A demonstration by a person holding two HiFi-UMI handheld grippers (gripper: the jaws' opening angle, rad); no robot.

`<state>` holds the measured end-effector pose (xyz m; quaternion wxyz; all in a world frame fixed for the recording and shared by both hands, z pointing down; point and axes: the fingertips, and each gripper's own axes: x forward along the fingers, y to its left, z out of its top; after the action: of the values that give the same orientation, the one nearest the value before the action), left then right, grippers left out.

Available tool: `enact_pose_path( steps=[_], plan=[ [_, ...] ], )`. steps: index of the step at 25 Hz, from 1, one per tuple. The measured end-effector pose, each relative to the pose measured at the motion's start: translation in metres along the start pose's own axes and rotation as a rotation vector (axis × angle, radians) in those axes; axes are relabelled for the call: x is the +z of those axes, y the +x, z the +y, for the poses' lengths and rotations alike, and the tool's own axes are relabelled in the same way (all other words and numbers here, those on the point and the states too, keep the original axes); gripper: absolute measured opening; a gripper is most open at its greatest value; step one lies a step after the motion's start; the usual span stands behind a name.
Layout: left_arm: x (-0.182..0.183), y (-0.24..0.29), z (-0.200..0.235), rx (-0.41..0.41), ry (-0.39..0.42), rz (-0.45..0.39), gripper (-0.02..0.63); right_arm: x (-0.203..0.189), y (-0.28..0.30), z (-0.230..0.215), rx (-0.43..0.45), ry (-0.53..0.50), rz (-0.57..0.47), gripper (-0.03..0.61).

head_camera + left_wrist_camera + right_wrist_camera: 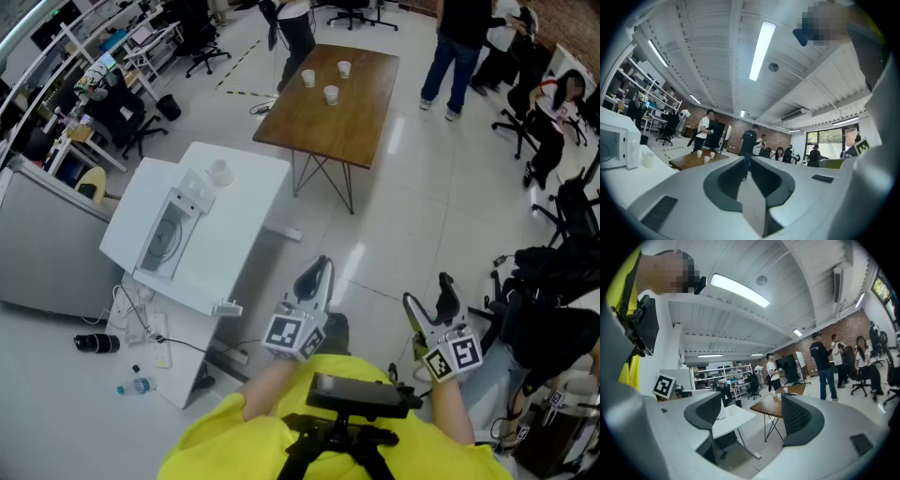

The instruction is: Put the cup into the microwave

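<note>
A white microwave (pixel 155 246) stands on a white table (pixel 248 216) at the left of the head view, and a small pale cup (pixel 221 172) sits beside it on the far side. The left gripper view shows the microwave (pixel 614 149) and cup (pixel 648 160) at its far left. In the right gripper view the cup (pixel 732 411) lies far off between the jaws. My left gripper (pixel 322 270) is shut and holds nothing, well short of the table. The right gripper (pixel 429 298) is open and empty.
A brown table (pixel 349 112) with three paper cups (pixel 330 93) stands beyond the white one. Several people and office chairs (pixel 525 122) are at the back and right. A dark bottle (pixel 97 343) and cables (pixel 169 342) lie on the floor under the white table's near end.
</note>
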<state>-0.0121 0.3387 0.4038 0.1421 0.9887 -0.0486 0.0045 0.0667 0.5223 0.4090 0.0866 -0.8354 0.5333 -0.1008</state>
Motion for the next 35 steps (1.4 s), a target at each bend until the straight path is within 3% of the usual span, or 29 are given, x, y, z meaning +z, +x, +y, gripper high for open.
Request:
enact_pose_path(
  steps=[2, 9, 10, 13, 15, 17, 21, 22, 23, 24, 28, 31, 35],
  plan=[
    [0.018, 0.018, 0.043, 0.033, 0.021, -0.002, 0.226, 0.010, 0.062, 0.006, 0.041, -0.004, 0.000, 0.408],
    [0.086, 0.018, 0.202, 0.315, 0.040, -0.133, 0.333, 0.034, 0.262, 0.061, 0.317, -0.107, 0.032, 0.413],
    [0.091, 0.013, 0.221, 0.361, 0.042, -0.141, 0.385, 0.031, 0.286, 0.070, 0.350, -0.114, 0.042, 0.413],
    [0.097, -0.002, 0.270, 0.494, 0.038, -0.146, 0.471, 0.006, 0.356, 0.099, 0.455, -0.143, 0.108, 0.416],
    [0.093, -0.012, 0.297, 0.572, 0.031, -0.137, 0.485, -0.020, 0.400, 0.117, 0.523, -0.157, 0.168, 0.508],
    [0.084, -0.023, 0.322, 0.661, 0.005, -0.123, 0.525, -0.047, 0.442, 0.134, 0.593, -0.169, 0.224, 0.508],
    [0.068, -0.046, 0.365, 0.802, -0.086, -0.161, 0.501, -0.132, 0.541, 0.156, 0.693, -0.267, 0.343, 0.560],
    [0.069, -0.050, 0.371, 0.819, -0.097, -0.187, 0.404, -0.160, 0.569, 0.157, 0.697, -0.291, 0.375, 0.560],
    [0.070, -0.055, 0.376, 0.836, -0.100, -0.213, 0.237, -0.187, 0.598, 0.156, 0.693, -0.314, 0.404, 0.560],
    [0.071, -0.058, 0.380, 0.860, -0.098, -0.239, 0.000, -0.214, 0.626, 0.154, 0.686, -0.336, 0.429, 0.560],
    [0.061, -0.065, 0.401, 0.988, -0.115, -0.284, 0.002, -0.296, 0.728, 0.161, 0.693, -0.395, 0.524, 0.560],
    [0.055, -0.061, 0.409, 1.037, -0.123, -0.262, 0.040, -0.334, 0.770, 0.181, 0.741, -0.406, 0.589, 0.560],
    [0.052, -0.058, 0.437, 1.116, -0.124, -0.230, 0.041, -0.372, 0.816, 0.211, 0.793, -0.455, 0.600, 0.557]
  ],
)
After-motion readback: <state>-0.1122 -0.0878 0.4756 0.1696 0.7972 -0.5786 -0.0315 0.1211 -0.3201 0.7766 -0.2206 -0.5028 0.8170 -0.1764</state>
